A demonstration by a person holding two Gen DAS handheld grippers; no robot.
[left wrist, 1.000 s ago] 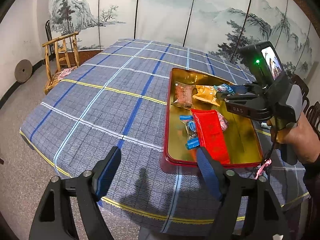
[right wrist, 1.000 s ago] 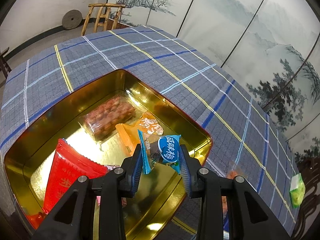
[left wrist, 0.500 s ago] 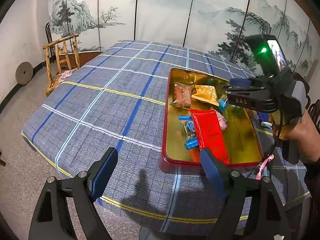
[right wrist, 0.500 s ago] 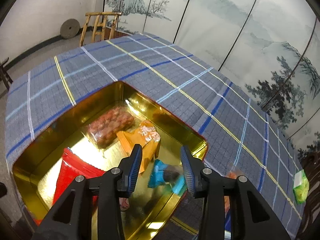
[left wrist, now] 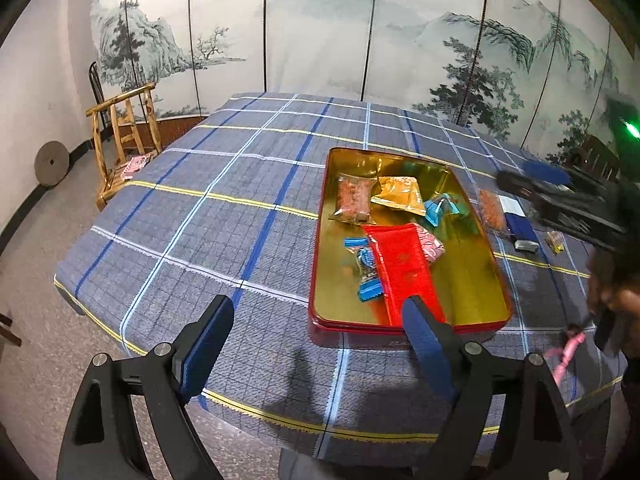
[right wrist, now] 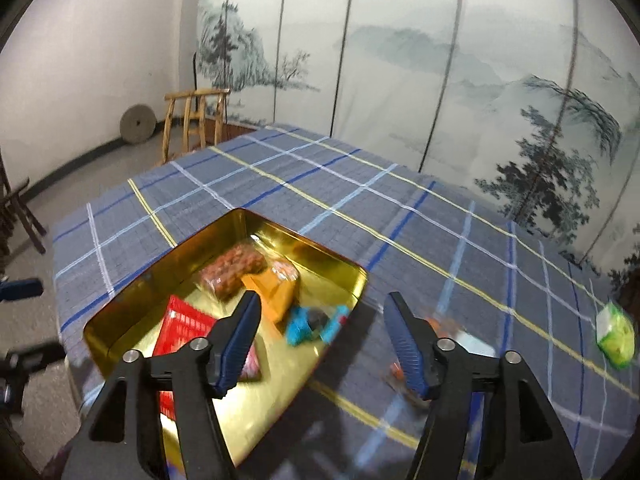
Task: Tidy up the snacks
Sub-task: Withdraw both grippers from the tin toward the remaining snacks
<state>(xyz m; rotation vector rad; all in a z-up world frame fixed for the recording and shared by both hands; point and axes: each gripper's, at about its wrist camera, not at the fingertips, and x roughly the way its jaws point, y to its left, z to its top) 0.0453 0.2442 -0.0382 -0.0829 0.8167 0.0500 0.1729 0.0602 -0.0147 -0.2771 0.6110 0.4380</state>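
Note:
A gold tray with a red rim (left wrist: 400,326) lies on the plaid tablecloth. Inside it are a red packet (left wrist: 404,264), an orange packet (left wrist: 400,196), a clear pack of reddish snacks (left wrist: 354,198), a pink candy (left wrist: 430,242) and blue candies. One blue candy (right wrist: 316,322) lies at the tray's near right corner. My right gripper (right wrist: 323,300) hangs above it, its jaws opening with nothing between them. My left gripper (left wrist: 318,308) stands open and empty over the table's near edge, just before the tray. In the left wrist view the right gripper (left wrist: 532,180) shows blurred at the right.
Right of the tray lie an orange snack pack (left wrist: 492,210), a blue and white packet (left wrist: 516,220) and a small yellow candy (left wrist: 556,240). A green packet (right wrist: 616,332) lies further right. A wooden chair (left wrist: 124,136) stands beyond the table's far left corner, before the painted screen.
The right gripper let go of the blue candy, which dropped into the tray. Its jaws widened and it drew back up and to the right. The left gripper stayed put.

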